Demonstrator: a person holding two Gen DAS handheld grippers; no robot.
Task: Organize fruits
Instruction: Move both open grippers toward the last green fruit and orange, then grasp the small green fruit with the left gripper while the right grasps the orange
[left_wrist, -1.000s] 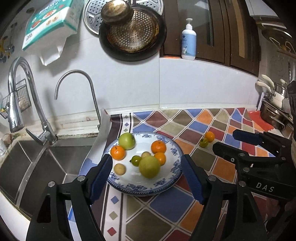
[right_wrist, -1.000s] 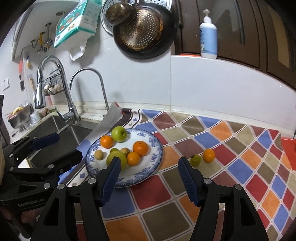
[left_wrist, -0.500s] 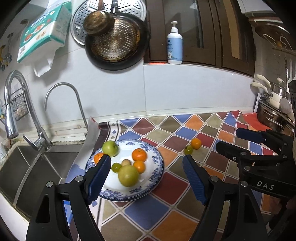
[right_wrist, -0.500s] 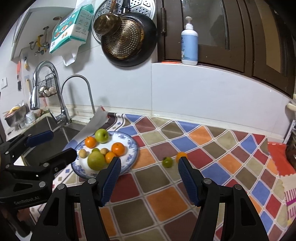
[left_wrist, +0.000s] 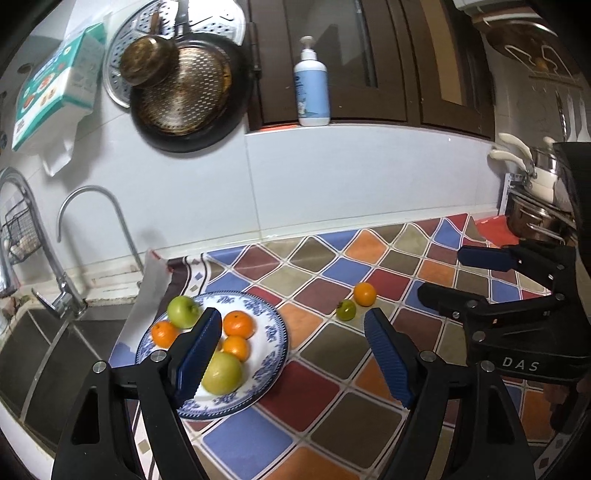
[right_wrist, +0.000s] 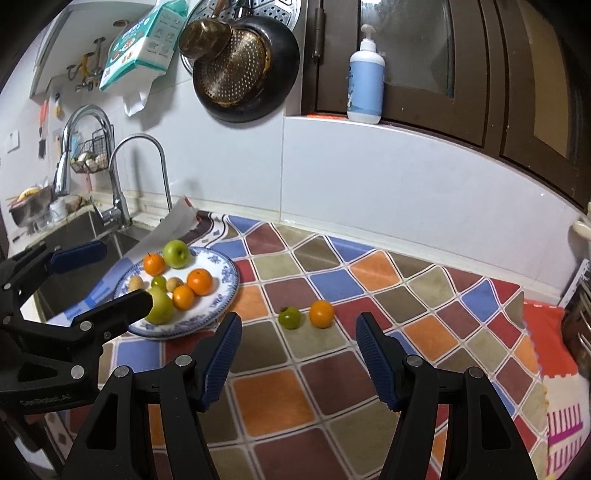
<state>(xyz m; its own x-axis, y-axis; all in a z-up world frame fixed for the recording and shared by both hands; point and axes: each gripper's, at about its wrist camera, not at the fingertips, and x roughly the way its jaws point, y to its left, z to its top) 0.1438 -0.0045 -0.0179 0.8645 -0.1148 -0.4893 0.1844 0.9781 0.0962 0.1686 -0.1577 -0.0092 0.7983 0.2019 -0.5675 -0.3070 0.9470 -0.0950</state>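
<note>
A blue-and-white plate (left_wrist: 275, 350) holds a green apple (left_wrist: 183, 312), several oranges and a large yellow-green fruit (left_wrist: 223, 371). To its right on the chequered mat lie a small green fruit (left_wrist: 346, 309) and a loose orange (left_wrist: 365, 294), side by side. My left gripper (left_wrist: 291, 321) hangs open and empty above the plate's right edge. My right gripper (right_wrist: 298, 325) is open and empty just in front of the small green fruit (right_wrist: 289, 317) and loose orange (right_wrist: 321, 314). In the right wrist view, the plate (right_wrist: 231, 280) sits left, behind the left gripper (right_wrist: 122, 273).
A steel sink (left_wrist: 44, 350) with two taps lies left of the plate. A pan (left_wrist: 184, 99) and a soap bottle (left_wrist: 312, 85) are on the back wall. Stacked pots (left_wrist: 535, 206) stand far right beside a red mat (right_wrist: 550, 343).
Both grippers have drawn back from the plate and shifted right. The plate slid to the lower left in the left view. The two loose fruits now sit centred ahead of the right gripper.
</note>
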